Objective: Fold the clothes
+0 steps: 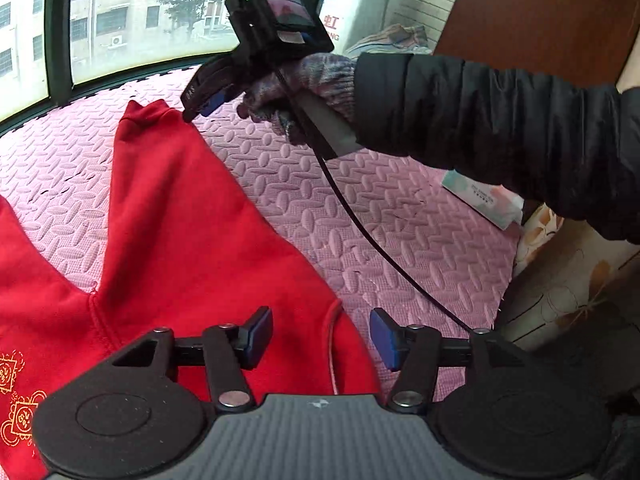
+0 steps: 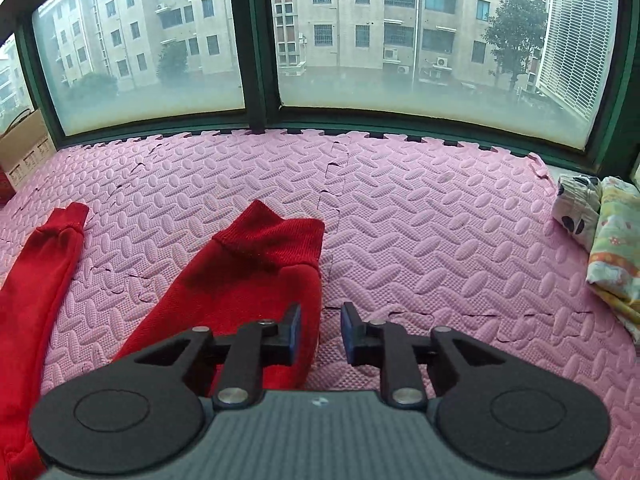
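Note:
A red sweatshirt [image 1: 180, 220] with gold print lies flat on the pink foam mat [image 1: 380, 200]. My left gripper [image 1: 322, 338] is open just above its shoulder edge, with nothing between the fingers. One red sleeve [image 2: 248, 280] runs toward the window and ends in a ribbed cuff [image 2: 272, 236]. A second sleeve [image 2: 40, 272] lies to its left. My right gripper [image 2: 320, 332] is open with a narrow gap, low over the sleeve's right edge. In the left wrist view, the right gripper [image 1: 192, 114], held by a gloved hand [image 1: 304, 88], has its tips down at the cuff.
A green-framed window [image 2: 260, 80] borders the mat's far edge. A cardboard box [image 2: 24, 148] stands at the far left, and folded floral cloths [image 2: 612, 240] lie at the right. A tissue pack [image 1: 484, 200] and a black cable [image 1: 360, 224] lie over the mat on the right.

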A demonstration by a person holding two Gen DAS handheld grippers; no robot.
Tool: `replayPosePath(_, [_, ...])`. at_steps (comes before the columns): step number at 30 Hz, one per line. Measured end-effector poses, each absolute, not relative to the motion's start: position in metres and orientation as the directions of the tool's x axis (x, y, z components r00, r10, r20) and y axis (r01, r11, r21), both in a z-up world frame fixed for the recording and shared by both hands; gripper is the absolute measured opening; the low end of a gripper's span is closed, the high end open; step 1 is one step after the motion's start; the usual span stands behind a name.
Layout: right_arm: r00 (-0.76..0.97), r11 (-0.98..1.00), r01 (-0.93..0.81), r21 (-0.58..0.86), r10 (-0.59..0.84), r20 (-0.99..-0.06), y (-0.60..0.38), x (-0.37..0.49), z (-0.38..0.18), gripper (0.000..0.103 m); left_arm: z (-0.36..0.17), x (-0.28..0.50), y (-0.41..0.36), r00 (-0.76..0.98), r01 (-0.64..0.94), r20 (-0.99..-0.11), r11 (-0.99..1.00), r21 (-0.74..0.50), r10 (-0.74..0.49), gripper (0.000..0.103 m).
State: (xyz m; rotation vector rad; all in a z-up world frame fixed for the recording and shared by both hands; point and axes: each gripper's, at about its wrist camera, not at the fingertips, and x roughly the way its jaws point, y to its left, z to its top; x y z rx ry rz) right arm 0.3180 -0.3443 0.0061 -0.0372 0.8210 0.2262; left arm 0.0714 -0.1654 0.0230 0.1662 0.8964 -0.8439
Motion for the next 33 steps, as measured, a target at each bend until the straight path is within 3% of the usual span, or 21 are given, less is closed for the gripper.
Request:
replayPosePath(6, [0.638, 0.943, -0.326, 0.062, 0.268, -0.722, -0.337, 0.285, 0.019, 0.027, 0.01, 0.046, -0.187, 0.356, 0.735, -0.788, 0.672, -0.095, -0.502, 0.056])
replayPosePath(10, [0.607, 0.913, -0.401, 0.068, 0.321, -0.727, -0.325, 0.265, 0.012, 0.028, -0.002, 0.039, -0.189, 0.385, 0.722, -0.806, 0.691, -0.042, -0.451, 0.034])
replayPosePath(13, [0.575, 0.903, -0.424, 0.073, 0.331, -0.748, -0.318, 0.259, -0.002, 0.028, -0.003, 0.035, -0.188, 0.4, 0.724, -0.805, 0.69, -0.016, -0.438, 0.025])
replayPosePath(20, [0.569, 0.91, -0.406, 0.087, 0.326, -0.755, -0.323, 0.259, -0.01, 0.028, -0.007, 0.029, -0.195, 0.411, 0.737, -0.814, 0.675, 0.032, -0.411, 0.034])
replayPosePath(22, [0.574, 0.92, -0.377, 0.107, 0.323, -0.752, -0.328, 0.266, -0.01, 0.028, -0.008, 0.029, -0.195, 0.412, 0.739, -0.813, 0.673, 0.034, -0.412, 0.031])
replayPosePath(24, [0.577, 0.929, -0.346, 0.13, 0.319, -0.752, -0.331, 0.275, -0.012, 0.036, -0.005, 0.031, -0.192, 0.413, 0.733, -0.807, 0.68, 0.019, -0.422, 0.024])
replayPosePath(27, [0.58, 0.941, -0.297, 0.163, 0.313, -0.752, -0.337, 0.287, -0.015, 0.036, 0.0, 0.035, -0.185, 0.413, 0.72, -0.794, 0.694, -0.015, -0.445, 0.016])
replayPosePath(33, [0.586, 0.954, -0.196, 0.229, 0.301, -0.752, -0.348, 0.313, -0.02, 0.036, 0.023, 0.041, -0.159, 0.417, 0.674, -0.743, 0.727, -0.133, -0.523, 0.014])
